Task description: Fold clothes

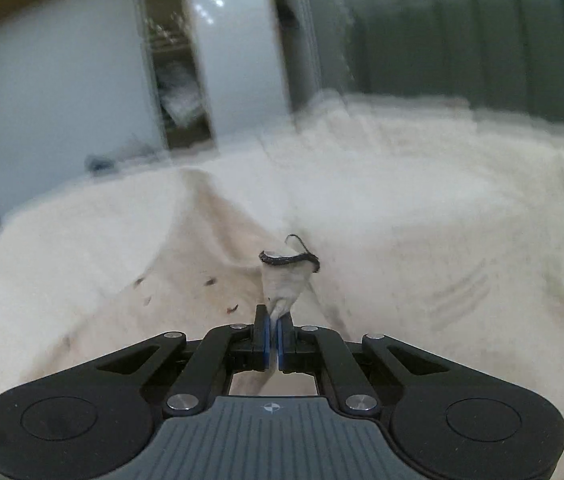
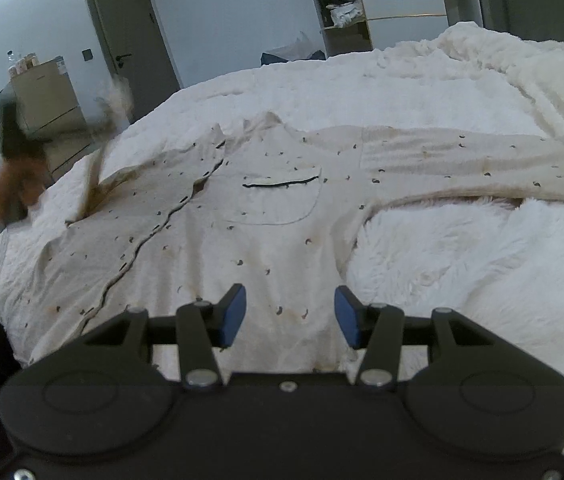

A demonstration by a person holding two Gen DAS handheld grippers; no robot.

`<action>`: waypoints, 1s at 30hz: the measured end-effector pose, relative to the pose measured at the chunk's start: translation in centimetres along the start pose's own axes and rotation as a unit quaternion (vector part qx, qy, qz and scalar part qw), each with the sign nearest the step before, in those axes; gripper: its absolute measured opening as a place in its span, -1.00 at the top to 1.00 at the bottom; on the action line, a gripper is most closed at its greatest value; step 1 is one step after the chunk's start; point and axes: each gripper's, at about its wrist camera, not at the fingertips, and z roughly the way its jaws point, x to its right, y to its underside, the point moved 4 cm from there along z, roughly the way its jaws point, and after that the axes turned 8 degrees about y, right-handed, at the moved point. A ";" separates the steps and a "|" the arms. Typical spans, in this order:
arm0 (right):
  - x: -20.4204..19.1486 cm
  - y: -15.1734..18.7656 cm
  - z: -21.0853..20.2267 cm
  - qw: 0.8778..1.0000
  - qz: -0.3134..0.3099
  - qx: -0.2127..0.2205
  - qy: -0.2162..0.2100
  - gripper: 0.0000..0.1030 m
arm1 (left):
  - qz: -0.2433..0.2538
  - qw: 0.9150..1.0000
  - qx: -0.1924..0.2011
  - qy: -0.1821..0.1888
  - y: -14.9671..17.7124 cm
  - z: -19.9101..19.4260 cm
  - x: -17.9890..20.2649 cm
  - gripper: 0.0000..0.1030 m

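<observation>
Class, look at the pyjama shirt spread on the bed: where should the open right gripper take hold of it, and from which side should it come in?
Probably the bottom hem of the shirt, just below the open right gripper. It lies nearest and flat, so come down from above, one finger each side of a pinched fold. The left gripper is already shut on a black-trimmed sleeve cuff.

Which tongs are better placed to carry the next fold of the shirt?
Left, probably. The left tongs are shut on a black-trimmed cuff of the shirt; the right tongs hang open above its lower front, gripping nothing.
</observation>
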 end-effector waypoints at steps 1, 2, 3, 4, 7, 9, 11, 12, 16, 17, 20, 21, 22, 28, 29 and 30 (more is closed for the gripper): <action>0.0 0.0 0.0 1.000 -0.001 0.000 0.000 0.07 | 0.035 0.998 -0.043 -0.002 1.8 2.7 2.5 0.94; -0.1 0.0 0.0 1.000 -0.001 -0.001 0.001 0.07 | 0.043 0.997 -0.057 -0.007 2.5 3.5 2.7 0.94; -0.1 0.1 0.0 1.000 -0.002 -0.001 0.001 0.07 | 0.046 0.997 -0.059 -0.010 3.1 4.0 2.2 0.91; -0.2 0.0 0.1 1.000 -0.002 -0.001 0.001 0.07 | 0.052 0.997 -0.061 -0.021 3.8 4.8 1.5 0.84; -0.2 -0.2 0.3 1.000 -0.001 0.005 -0.001 0.07 | 0.048 0.997 -0.060 -0.024 1.7 4.7 1.8 0.81; -0.3 -0.3 0.4 1.000 0.002 0.010 -0.004 0.07 | 0.039 0.997 -0.060 -0.018 1.2 4.2 1.5 0.89; -0.3 -0.5 0.4 1.000 0.005 0.016 -0.008 0.07 | 0.017 0.999 -0.046 -0.021 0.9 3.9 0.7 0.95; -0.2 -0.5 0.2 1.000 0.008 0.020 -0.011 0.07 | 0.002 0.999 -0.039 -0.023 1.3 3.2 -0.1 0.96; 0.2 -0.6 -0.7 0.999 0.022 0.040 -0.023 0.07 | -0.073 0.996 0.029 -0.053 -2.0 -0.8 -1.7 0.96; 0.3 -0.6 -0.9 0.998 0.027 0.044 -0.025 0.07 | -0.078 0.994 0.046 -0.065 -2.7 -1.7 -1.9 0.96; 1.1 -0.7 -1.8 0.996 0.050 0.064 -0.038 0.07 | -0.080 0.989 0.086 -0.089 -5.3 -3.6 -1.1 0.96; 1.4 -0.8 -2.1 0.995 0.060 0.073 -0.044 0.07 | -0.078 0.991 0.072 -0.082 -5.3 -3.0 -0.6 0.95; 1.6 -0.8 -2.3 0.994 0.064 0.077 -0.046 0.07 | -0.073 0.996 0.020 -0.055 -4.8 -1.1 0.9 0.85; 2.3 -1.1 -2.8 0.990 0.080 0.093 -0.068 0.07 | -0.023 0.994 -0.110 -0.005 -0.2 1.5 5.1 -0.05; 2.4 -1.2 -2.9 0.990 0.081 0.095 -0.070 0.07 | -0.033 0.994 -0.104 0.002 0.2 0.2 4.6 -0.17; 2.4 -1.2 -3.0 0.989 0.081 0.098 -0.072 0.07 | -0.042 0.994 -0.098 0.008 0.6 -1.1 4.0 -0.22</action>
